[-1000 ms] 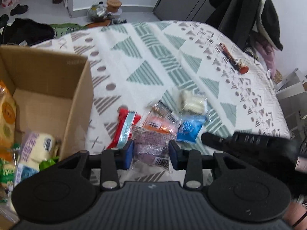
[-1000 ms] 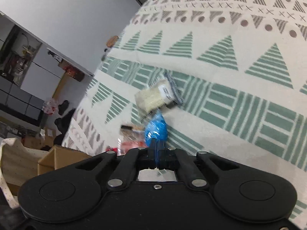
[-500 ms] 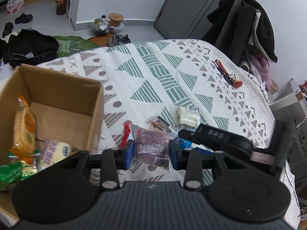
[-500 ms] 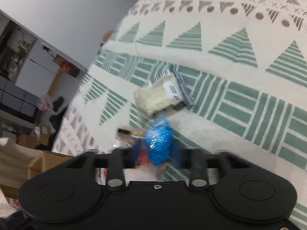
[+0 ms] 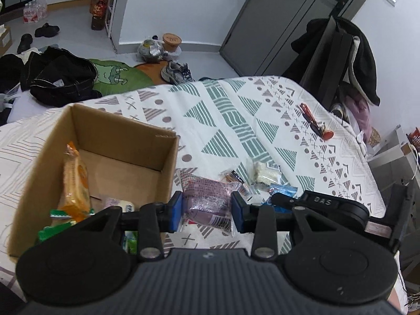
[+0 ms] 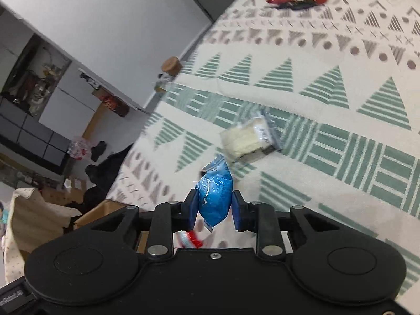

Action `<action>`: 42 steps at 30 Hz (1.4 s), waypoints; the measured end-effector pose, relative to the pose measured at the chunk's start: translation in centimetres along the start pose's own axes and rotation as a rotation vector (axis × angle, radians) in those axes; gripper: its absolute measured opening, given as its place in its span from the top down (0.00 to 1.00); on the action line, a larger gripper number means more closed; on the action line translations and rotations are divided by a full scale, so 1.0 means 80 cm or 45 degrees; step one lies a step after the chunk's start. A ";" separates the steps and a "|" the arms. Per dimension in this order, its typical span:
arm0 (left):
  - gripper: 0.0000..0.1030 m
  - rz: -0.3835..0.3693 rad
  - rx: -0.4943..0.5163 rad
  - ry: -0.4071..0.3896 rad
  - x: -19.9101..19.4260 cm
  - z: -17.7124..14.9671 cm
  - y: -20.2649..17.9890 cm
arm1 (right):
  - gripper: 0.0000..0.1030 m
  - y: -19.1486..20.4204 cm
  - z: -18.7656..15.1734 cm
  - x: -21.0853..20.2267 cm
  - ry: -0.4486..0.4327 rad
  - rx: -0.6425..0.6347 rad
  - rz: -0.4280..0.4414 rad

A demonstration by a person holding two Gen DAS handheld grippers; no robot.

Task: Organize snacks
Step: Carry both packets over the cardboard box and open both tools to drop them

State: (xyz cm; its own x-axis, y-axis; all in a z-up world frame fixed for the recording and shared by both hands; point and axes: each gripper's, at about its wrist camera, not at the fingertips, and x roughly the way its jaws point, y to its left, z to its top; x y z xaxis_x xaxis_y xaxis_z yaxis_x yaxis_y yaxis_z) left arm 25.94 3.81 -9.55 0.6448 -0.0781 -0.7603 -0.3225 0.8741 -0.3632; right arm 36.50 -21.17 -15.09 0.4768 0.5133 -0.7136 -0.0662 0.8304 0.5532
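Purple packet (image 5: 207, 204) and blue packet (image 6: 215, 199) lifted off bedspread (image 5: 231, 120); box (image 5: 115, 141) nearer.

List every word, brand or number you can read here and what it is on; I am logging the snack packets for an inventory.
"DAS": raised letters on the right gripper, seen from the left wrist camera.
Purple packet in the left gripper: print and barcode, too small to read.
White snack packet: barcode label, unreadable.
Blue packet: white marks, blurred.
Orange packet in the cardboard box: print unreadable.
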 end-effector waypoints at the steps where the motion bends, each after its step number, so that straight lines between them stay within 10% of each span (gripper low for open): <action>1: 0.63 -0.001 -0.002 -0.006 -0.005 0.000 0.002 | 0.75 0.007 -0.002 -0.005 -0.007 -0.015 0.012; 33: 0.53 0.036 -0.097 -0.128 -0.081 0.029 0.119 | 0.74 0.167 -0.076 -0.034 0.018 -0.338 0.334; 42: 0.29 0.097 -0.101 -0.109 -0.057 0.029 0.116 | 0.43 0.154 -0.070 -0.021 0.053 -0.324 0.320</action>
State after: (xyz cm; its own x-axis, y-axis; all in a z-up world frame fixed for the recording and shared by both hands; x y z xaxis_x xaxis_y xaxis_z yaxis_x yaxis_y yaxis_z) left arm 21.58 13.40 -8.24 0.6719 0.0310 -0.7400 -0.4244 0.8350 -0.3503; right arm 30.00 -10.56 -9.45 0.3821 0.7122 -0.5889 -0.3950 0.7020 0.5926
